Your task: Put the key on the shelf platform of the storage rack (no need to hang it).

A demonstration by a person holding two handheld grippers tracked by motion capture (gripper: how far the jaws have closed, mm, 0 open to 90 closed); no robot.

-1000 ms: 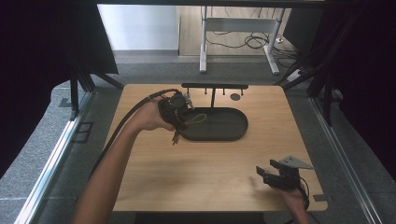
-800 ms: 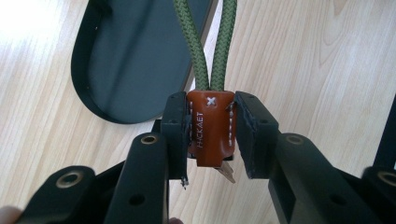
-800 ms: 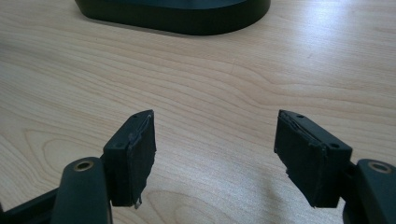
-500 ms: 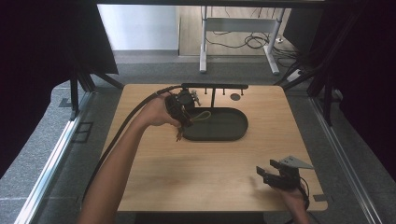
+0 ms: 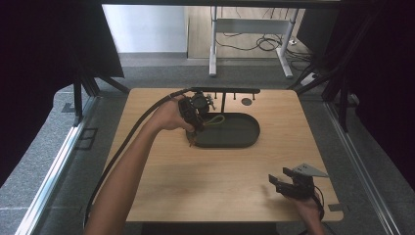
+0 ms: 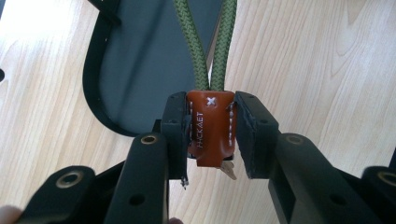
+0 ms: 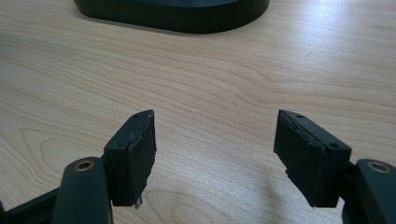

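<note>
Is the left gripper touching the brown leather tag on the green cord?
Touching. In the left gripper view, the left gripper has both jaw pads pressed against the sides of the leather tag, no gap either side.

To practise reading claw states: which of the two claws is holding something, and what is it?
The left claw, over the dark tray, is shut on a brown leather tag with a green cord loop. The right claw is open above bare table.

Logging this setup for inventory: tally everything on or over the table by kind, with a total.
Handheld grippers: 2, left gripper and right gripper
Dark oval tray: 1
Black T-shaped hanging stand: 1
Brown leather key fob on green cord loop: 1
Total: 5
</note>
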